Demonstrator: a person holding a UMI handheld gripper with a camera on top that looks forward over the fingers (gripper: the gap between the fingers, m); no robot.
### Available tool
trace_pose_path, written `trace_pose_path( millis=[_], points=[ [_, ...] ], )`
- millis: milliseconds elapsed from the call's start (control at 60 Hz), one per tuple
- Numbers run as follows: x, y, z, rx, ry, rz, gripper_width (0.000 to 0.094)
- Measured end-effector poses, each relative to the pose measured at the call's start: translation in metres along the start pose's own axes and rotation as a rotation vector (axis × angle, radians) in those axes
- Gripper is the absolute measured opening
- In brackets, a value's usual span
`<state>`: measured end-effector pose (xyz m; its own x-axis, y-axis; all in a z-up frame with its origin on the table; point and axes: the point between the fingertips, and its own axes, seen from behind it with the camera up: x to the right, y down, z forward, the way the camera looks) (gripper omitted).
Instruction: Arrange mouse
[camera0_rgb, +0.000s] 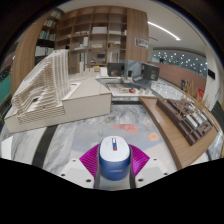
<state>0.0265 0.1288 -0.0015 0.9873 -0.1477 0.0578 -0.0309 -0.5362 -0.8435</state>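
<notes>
A white and blue mouse (113, 158) sits between the gripper (113, 165) fingers, whose magenta pads (92, 158) press against both its sides, held just above a pale marbled table (70, 135). Far left stands a white architectural model (52, 88); to the right a wooden model (186, 118), with shelves (95, 30) beyond.

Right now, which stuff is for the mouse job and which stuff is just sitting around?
For the job:
- the mouse, white and blue, between the pink pads
- the gripper, jaws closed on the mouse's sides
- the table under it

Just sitting around:
- the white building model beyond the jaws
- the wooden model across from it
- the shelves at the back
</notes>
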Motion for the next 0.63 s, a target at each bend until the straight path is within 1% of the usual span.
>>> trace_pose_path(
  millis=[50, 67, 83, 100, 150, 200, 267, 300, 317, 350, 417, 483, 583, 633],
  points=[
    [0.001, 0.008, 0.004, -0.032, -0.016, 0.033, 0.0396],
    [0.001, 0.005, 0.006, -0.025, -0.023, 0.042, 0.04],
    [0.001, 0.005, 0.007, -0.026, -0.028, 0.047, 0.0433],
    [0.001, 0.006, 0.008, -0.031, -0.033, 0.051, 0.0441],
    [0.002, 0.005, 0.011, -0.028, -0.041, 0.037, 0.0502],
    [0.003, 0.007, 0.009, -0.047, -0.038, 0.031, 0.0571],
    [0.005, 0.012, -0.002, -0.087, -0.055, 0.069, 0.0874],
    [0.004, 0.011, -0.01, -0.092, -0.075, 0.094, 0.089],
    [0.003, 0.011, -0.016, -0.09, -0.088, 0.104, 0.0848],
    [0.002, 0.012, -0.03, -0.088, -0.108, 0.116, 0.0834],
    [0.011, 0.015, -0.062, -0.076, -0.118, 0.115, 0.084],
    [0.02, 0.019, -0.098, -0.038, -0.126, 0.106, 0.0837],
    [0.046, 0.039, -0.142, -0.028, -0.144, 0.115, 0.0847],
    [0.066, 0.046, -0.158, -0.008, -0.131, 0.13, 0.085]
  ],
)
